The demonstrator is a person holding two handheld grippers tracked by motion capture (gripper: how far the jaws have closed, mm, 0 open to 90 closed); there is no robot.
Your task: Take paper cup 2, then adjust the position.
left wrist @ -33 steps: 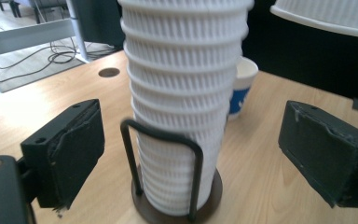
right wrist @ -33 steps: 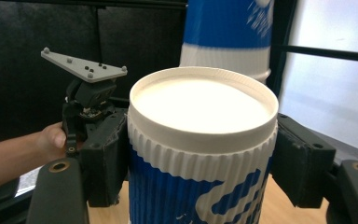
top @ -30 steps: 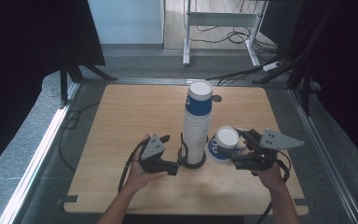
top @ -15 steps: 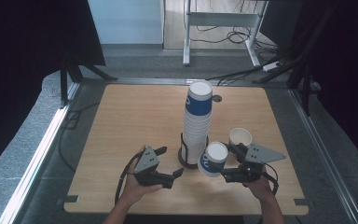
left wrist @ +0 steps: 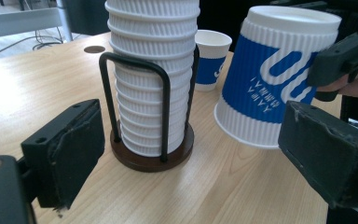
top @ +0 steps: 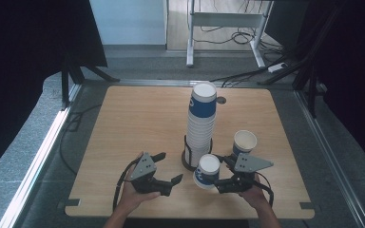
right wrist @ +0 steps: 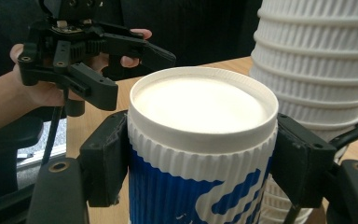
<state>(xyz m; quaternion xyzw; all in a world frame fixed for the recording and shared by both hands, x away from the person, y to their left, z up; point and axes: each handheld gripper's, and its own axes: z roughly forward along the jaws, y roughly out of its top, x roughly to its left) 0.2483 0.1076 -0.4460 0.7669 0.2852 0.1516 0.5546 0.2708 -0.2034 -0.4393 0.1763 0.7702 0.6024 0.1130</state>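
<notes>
Right gripper (top: pixel 217 182) pinching inverted blue-and-white cup (top: pixel 207 170) by ribbed wall near base, tilted, just above tabletop beside cup stack (top: pixel 200 124) in wire holder (left wrist: pixel 151 112); prob. freshly pulled off stack, held clear for flipping or setting down w/ upright cup (top: pixel 244 143); left gripper (top: pixel 169 167) spread wide, nothing between pads, aimed toward holder, likely ready to steady it; both hands low at near table (top: pixel 123 118) edge, wrists angled inward.
</notes>
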